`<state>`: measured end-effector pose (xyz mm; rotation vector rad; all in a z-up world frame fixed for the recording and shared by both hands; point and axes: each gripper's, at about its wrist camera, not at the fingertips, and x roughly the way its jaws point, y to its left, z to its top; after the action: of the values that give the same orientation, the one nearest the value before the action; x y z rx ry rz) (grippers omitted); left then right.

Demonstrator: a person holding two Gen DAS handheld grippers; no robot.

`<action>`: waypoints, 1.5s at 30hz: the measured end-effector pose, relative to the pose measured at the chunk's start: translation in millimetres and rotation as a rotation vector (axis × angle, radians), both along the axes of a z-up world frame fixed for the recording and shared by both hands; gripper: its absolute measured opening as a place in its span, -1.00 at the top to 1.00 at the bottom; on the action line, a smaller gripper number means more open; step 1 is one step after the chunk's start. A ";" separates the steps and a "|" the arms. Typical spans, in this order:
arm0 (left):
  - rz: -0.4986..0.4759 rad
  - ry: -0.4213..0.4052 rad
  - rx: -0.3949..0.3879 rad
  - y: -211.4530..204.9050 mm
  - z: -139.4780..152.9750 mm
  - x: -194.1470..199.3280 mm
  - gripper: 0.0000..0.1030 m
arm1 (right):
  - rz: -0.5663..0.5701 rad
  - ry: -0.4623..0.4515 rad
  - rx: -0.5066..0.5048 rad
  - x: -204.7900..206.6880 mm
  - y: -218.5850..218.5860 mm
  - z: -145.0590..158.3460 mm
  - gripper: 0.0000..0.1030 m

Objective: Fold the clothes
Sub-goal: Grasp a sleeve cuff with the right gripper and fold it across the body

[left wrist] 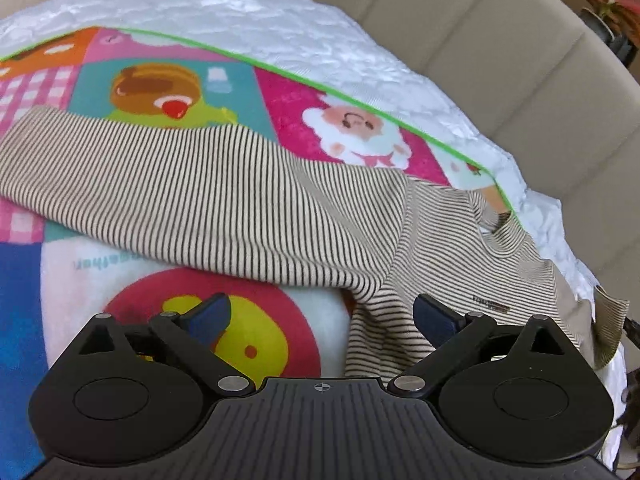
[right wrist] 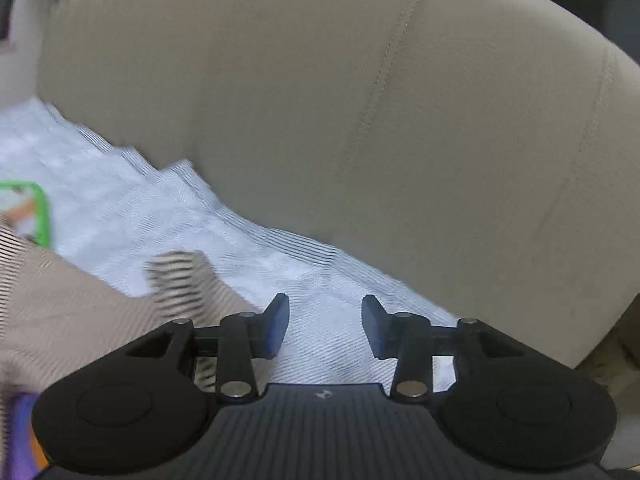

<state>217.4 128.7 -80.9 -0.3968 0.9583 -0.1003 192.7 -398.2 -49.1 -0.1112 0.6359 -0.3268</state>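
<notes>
- Left gripper: jaws wide apart, empty, hovering over the shirt near the armpit; the sleeve runs long-axis out to the left across the mat.
- Right gripper: jaws apart, nothing between, over the white cover; shirt edge lies to its left, blurred, probably not touching.
- Left one is nearer.
</notes>
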 end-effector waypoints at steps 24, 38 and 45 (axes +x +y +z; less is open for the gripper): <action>-0.002 -0.042 -0.006 -0.5 10.4 -0.8 -1.00 | 0.268 -0.162 0.033 17.1 100.7 81.9 0.86; 0.174 -0.041 -0.079 49.4 24.9 -2.8 -1.00 | 0.538 -0.102 0.339 16.5 262.7 94.0 0.86; 0.148 -0.004 -0.151 54.3 17.3 -1.1 -1.00 | 0.555 -0.020 0.344 36.4 313.1 43.8 0.21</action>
<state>216.3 183.0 -63.7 -0.6053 0.9173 -0.0388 229.0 -85.2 -5.3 0.0480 0.6068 0.3170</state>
